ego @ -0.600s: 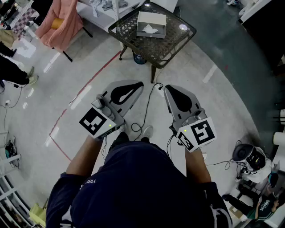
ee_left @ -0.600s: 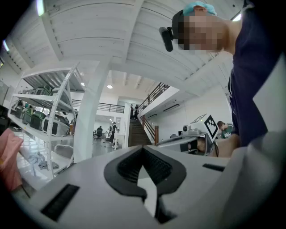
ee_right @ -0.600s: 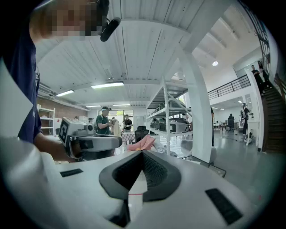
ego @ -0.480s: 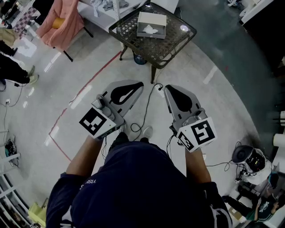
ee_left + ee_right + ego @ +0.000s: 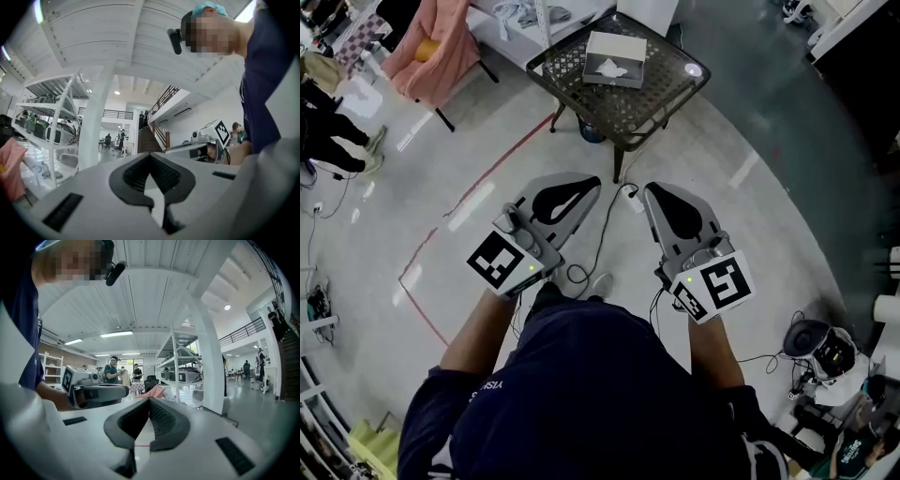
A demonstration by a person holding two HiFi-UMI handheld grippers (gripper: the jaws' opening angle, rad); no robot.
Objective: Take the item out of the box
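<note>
The box [image 5: 616, 59] lay on the dark mesh surface [image 5: 623, 105], with a white item [image 5: 606, 66] showing in its top opening. A small round disc [image 5: 693, 69] sat near the surface's edge. Well short of the surface, the left tool [image 5: 592, 181] and right tool [image 5: 649, 190] hung over the floor [image 5: 750, 216], each with jaws pressed together on nothing. A red line [image 5: 487, 178] and a cable [image 5: 602, 230] lay between them and the surface. White print on the sleeve [image 5: 490, 384] was too small to read.

The table [image 5: 642, 111] is dark metal mesh, the box [image 5: 615, 59] matt cardboard, the floor [image 5: 441, 173] smooth and glossy.
</note>
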